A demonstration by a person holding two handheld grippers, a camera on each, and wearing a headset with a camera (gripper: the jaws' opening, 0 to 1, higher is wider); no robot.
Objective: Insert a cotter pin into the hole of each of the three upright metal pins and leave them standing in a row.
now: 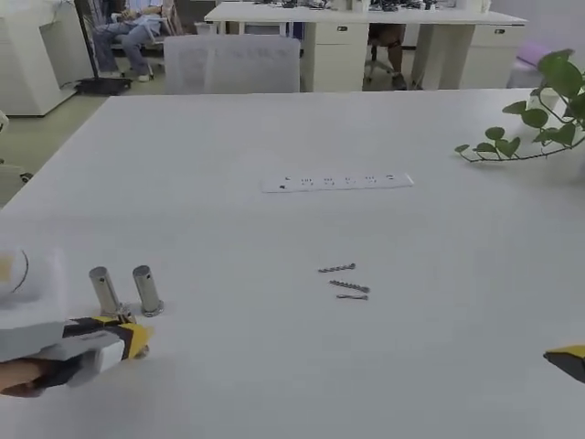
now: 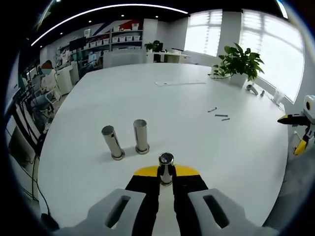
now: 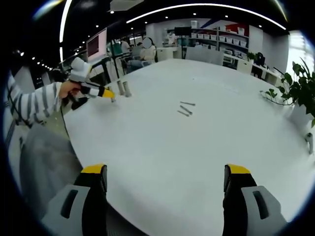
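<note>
1. The third metal pin (image 2: 166,161) stands upright at the lower centre of the left gripper view. The left gripper (image 2: 166,175) has its jaws clamped narrow on it, probably to set it in the row.
2. The two standing pins (image 2: 141,136) wait just beyond it.
3. Three cotter pins (image 1: 345,282) lie loose mid-frame in the head view, well apart and none inserted yet.
4. The right gripper (image 3: 167,178) hangs wide and empty, likely free to fetch one.

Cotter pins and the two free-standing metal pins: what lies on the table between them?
Nothing: the head view shows bare table between the cotter pins and the standing metal pins.
</note>
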